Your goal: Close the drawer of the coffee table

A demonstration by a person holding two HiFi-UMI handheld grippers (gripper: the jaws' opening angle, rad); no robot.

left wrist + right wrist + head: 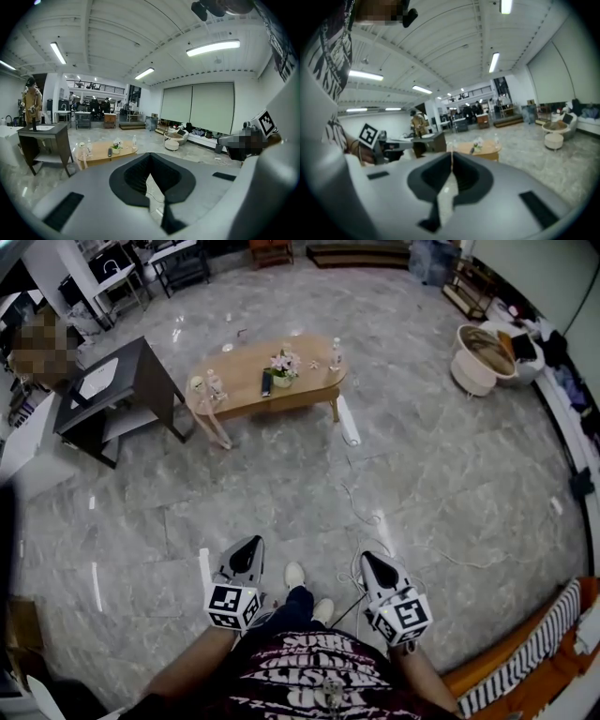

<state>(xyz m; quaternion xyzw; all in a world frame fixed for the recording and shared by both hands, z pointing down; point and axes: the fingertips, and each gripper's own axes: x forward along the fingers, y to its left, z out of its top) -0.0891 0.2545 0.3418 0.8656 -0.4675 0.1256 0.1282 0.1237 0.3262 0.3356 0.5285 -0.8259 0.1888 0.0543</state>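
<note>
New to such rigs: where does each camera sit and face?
Head view: on the head, looking steeply down at floor and table; shows left gripper, right gripper, legs.
Left gripper view: on that gripper, along its shut jaws toward the table.
Right gripper view: the same on its gripper; shirt at left.
Shared: the table.

- The coffee table point(244, 367) stands far off; its drawer is too small to make out.
- The dark flat thing point(266, 382) on its top is too small to name.
- The striped fabric point(525, 650) is cut off by the head view's lower right edge.
</note>
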